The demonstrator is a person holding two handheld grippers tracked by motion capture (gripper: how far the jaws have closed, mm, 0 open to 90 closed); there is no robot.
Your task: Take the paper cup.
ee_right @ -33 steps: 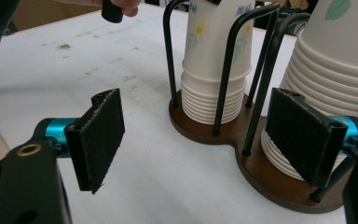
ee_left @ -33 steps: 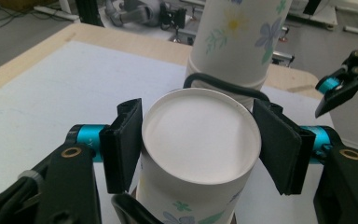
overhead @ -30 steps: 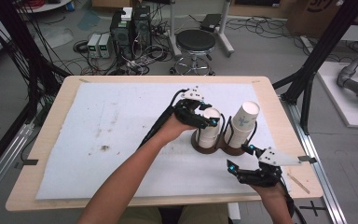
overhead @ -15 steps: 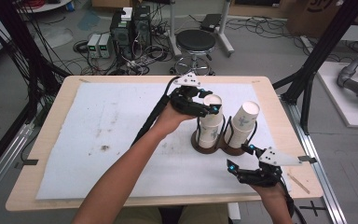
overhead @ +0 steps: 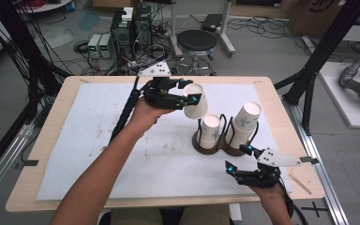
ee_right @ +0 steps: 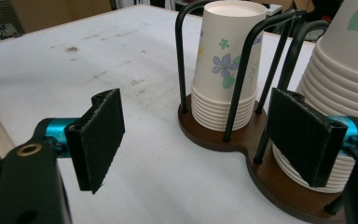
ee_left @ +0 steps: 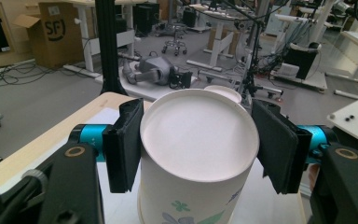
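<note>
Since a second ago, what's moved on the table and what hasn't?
The left gripper, shut on a paper cup, has lifted it up and away off the left stack in the cup holder. The right gripper, jaws open, the right stack and the holder stayed put.

2 cup stacks in wire holder

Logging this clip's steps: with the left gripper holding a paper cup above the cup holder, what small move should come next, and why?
Probably carry the upside-down white paper cup sideways over bare white mat and lower it there. The left gripper is shut on it, clear above the shorter stack in the dark wire cup holder. The right gripper waits open beside the holder's base.
</note>
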